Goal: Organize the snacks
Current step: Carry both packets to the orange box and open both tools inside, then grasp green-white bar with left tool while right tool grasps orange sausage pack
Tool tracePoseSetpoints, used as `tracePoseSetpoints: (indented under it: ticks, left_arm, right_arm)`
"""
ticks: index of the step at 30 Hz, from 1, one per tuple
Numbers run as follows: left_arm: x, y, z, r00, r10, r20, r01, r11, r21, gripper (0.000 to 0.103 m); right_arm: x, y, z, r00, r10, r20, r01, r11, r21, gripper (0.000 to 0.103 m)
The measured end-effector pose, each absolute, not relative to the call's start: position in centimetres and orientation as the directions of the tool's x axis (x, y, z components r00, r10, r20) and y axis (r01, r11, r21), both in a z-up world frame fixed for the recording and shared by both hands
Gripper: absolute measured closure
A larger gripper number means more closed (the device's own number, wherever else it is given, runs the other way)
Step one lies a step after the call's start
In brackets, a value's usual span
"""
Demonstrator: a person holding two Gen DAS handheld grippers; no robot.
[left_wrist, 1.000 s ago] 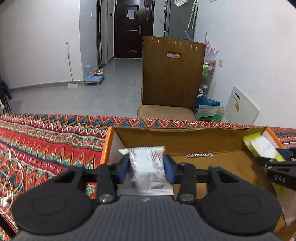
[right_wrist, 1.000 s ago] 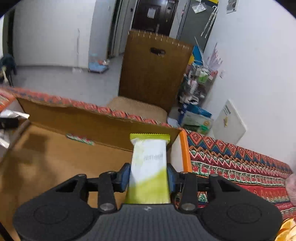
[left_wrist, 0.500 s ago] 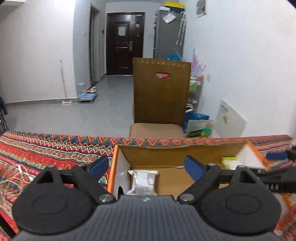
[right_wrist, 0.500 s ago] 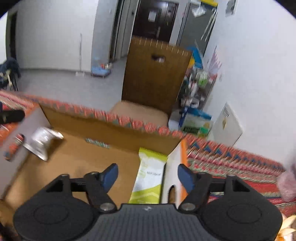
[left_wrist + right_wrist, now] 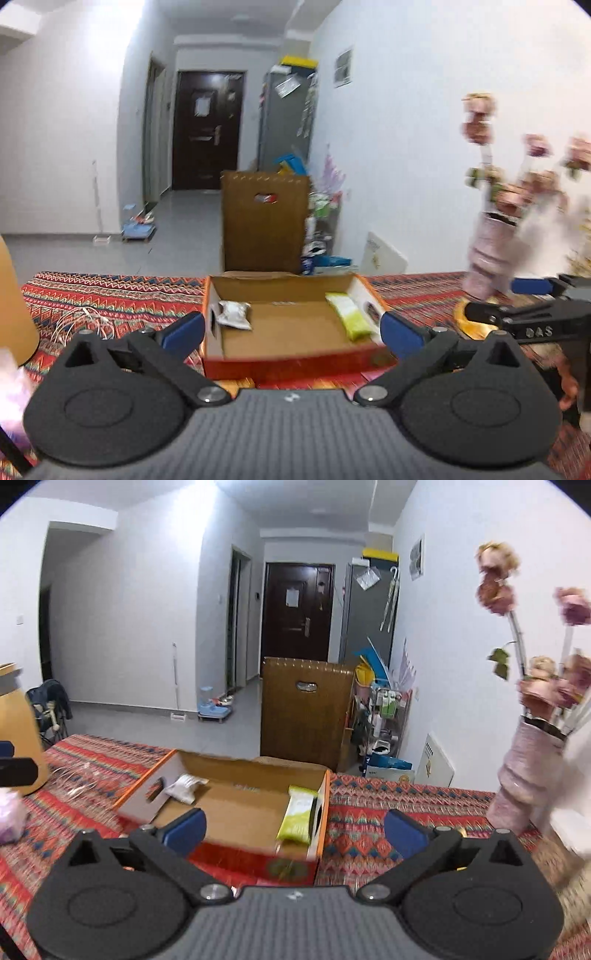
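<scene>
Both grippers, left (image 5: 291,328) and right (image 5: 293,825), have just been opening, fingers spread and empty; the silver packet (image 5: 233,314) and green bar (image 5: 349,315) lie at opposite ends of the shallow cardboard box (image 5: 295,363), apparently sorted apart.

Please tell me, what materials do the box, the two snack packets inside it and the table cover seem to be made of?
Box: corrugated cardboard, likely; matte brown inside, printed orange-red outside.
White packet: crinkled plastic or foil film; its creases catch light.
Green packet: smooth plastic film, it seems, with a crimped end seal.
Table cover: probably woven or printed fabric, matte with a zigzag pattern; which one is unclear.
</scene>
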State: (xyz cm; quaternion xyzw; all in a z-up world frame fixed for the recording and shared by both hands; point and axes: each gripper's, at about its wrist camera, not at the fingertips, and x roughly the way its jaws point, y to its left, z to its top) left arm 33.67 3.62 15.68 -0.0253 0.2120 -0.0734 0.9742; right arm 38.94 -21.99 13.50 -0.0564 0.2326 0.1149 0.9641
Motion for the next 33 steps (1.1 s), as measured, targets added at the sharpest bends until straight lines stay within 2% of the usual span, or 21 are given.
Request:
tracePoseSetpoints:
  ticks: [8, 14, 17, 20, 26, 31, 33]
  left_arm:
    - [19.2, 3.5, 11.5, 0.911, -0.196, -0.363, 0.155, 0.978, -0.139, 0.000]
    - [11.3, 2.9, 6.3, 0.893, -0.203, -0.402, 0.164, 0.978, -0.130, 0.000]
    - [8.6, 2.5, 3.8, 0.873, -0.214, -0.439, 0.170, 0.976, -0.137, 0.000]
    - [7.1, 1.9, 1.8, 0.852, -0.214, -0.478, 0.175, 0.976, -0.125, 0.000]
    - [7.1, 0.9, -0.7, 0.821, -0.197, -0.536, 0.164, 0.980, -0.110, 0.000]
    - [8.9, -0.1, -1.8, 0.821, -0.180, -0.541, 0.157, 0.984, -0.089, 0.000]
    - [10.2, -0.6, -2.0, 0.824, -0.180, -0.537, 0.171, 0.983, -0.068, 0.004]
  right_arm:
    - [24.8, -24.8, 10.7, 0.873, 0.271, -0.406, -0.284, 0.958, 0.027, 0.000]
    - [16.2, -25.8, 5.7, 0.871, 0.285, -0.400, -0.264, 0.959, 0.108, 0.000]
    - [12.7, -25.7, 3.1, 0.874, 0.236, -0.425, -0.226, 0.971, 0.075, 0.000]
    - [10.1, -25.4, 0.8, 0.876, 0.199, -0.439, -0.213, 0.977, 0.019, 0.000]
    - [8.0, -24.9, -2.1, 0.847, 0.198, -0.492, -0.224, 0.975, 0.007, 0.000]
    - [8.7, -24.8, -2.9, 0.847, 0.183, -0.499, -0.209, 0.978, 0.004, 0.000]
    - [9.4, -25.1, -3.1, 0.844, 0.188, -0.502, -0.204, 0.979, 0.024, 0.000]
